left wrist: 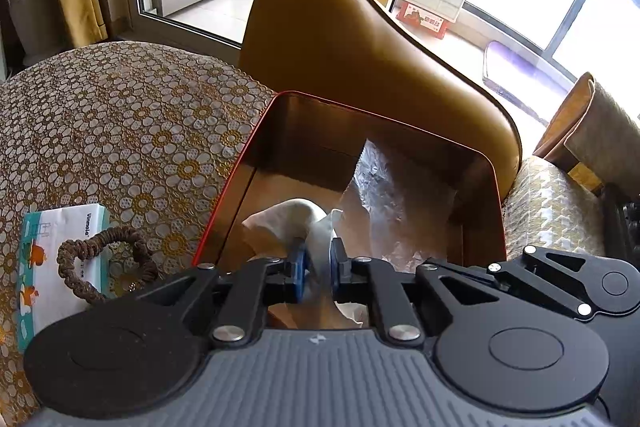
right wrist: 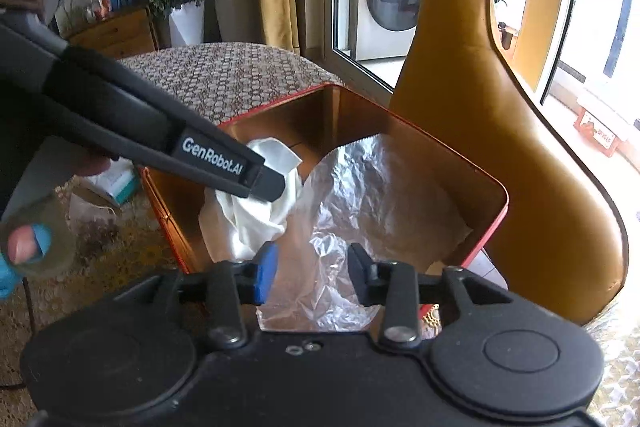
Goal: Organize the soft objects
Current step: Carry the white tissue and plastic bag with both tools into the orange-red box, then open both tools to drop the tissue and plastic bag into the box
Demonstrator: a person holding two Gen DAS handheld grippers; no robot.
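A red-rimmed tin box (left wrist: 486, 163) with a shiny copper-coloured inside is seen in the middle of both views, set on a table covered by a flower-patterned cloth (left wrist: 120, 131). A crumpled white cloth (left wrist: 280, 223) lies in the lower left part of the box, and a sheet of clear, crinkled plastic wrap (left wrist: 400, 195) fills the right part beside it.

The left gripper (left wrist: 318, 267) is held down over the box with its jaws nearly together, and a fold of the white cloth is pinched between the blue pads (left wrist: 299, 269). In the right wrist view the same gripper (right wrist: 266, 187) is seen coming in from the upper left, its tip pressed into the cloth (right wrist: 256, 223).

The right gripper (right wrist: 310, 275) is held over the near edge of the box with its jaws parted; the plastic wrap (right wrist: 360, 187) appears to lie below the gap rather than being clamped, though contact cannot be ruled out.

At the lower left of the left wrist view, a brown hair scrunchie (left wrist: 108, 263) rests on a pack of tissues (left wrist: 48, 259). A tan chair back (left wrist: 340, 39) stands behind the box.
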